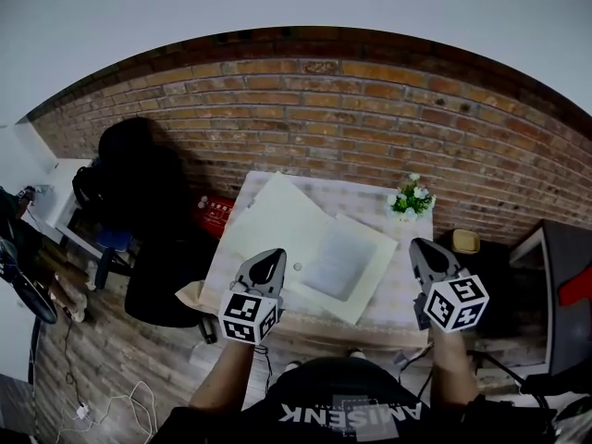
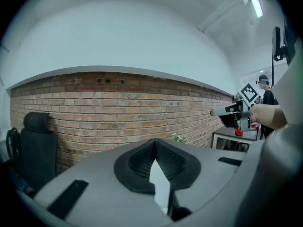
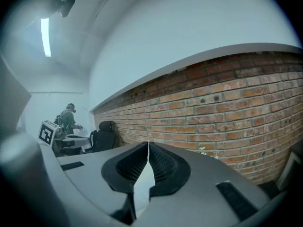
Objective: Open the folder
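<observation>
Folder (image 1: 277, 220) lies open on the table (image 1: 365, 197); left gripper (image 1: 271, 257) and right gripper (image 1: 422, 246) both closed, holding nothing.

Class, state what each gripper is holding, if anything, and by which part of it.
Nothing is held. The left gripper and the right gripper are both shut with nothing between them. The folder lies open on the table, untouched.
</observation>
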A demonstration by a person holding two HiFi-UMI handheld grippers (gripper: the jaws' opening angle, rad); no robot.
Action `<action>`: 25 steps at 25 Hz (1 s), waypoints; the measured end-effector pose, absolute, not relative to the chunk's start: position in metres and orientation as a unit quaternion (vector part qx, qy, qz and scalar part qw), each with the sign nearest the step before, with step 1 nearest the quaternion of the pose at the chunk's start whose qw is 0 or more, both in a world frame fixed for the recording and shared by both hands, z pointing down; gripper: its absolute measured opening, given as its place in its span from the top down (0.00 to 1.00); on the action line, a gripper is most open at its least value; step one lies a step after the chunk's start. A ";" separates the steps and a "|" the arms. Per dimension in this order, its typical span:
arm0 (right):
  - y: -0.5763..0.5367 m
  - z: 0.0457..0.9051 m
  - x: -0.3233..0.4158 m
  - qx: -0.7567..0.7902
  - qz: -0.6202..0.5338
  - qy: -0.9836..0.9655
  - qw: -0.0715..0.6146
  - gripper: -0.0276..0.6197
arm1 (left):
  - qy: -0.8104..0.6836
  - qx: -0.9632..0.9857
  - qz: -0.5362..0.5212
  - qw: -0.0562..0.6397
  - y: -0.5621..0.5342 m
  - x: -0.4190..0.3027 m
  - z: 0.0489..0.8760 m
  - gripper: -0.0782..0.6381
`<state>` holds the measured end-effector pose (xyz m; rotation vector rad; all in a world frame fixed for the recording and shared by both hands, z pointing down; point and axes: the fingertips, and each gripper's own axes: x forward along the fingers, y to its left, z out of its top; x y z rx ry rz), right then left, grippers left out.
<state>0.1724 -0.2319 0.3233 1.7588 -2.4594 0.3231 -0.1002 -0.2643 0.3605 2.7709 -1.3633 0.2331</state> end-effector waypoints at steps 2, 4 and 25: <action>-0.228 0.316 0.170 0.579 0.096 -0.808 0.047 0.89 | -0.431 0.900 0.063 0.030 -0.260 -0.094 0.352 0.87; -0.225 0.309 0.173 0.591 0.085 -0.801 0.043 0.89 | -0.418 0.906 0.060 0.032 -0.256 -0.086 0.347 0.87; -0.207 0.287 0.180 0.614 0.051 -0.787 0.033 0.89 | -0.429 0.901 0.061 0.026 -0.260 -0.077 0.340 0.87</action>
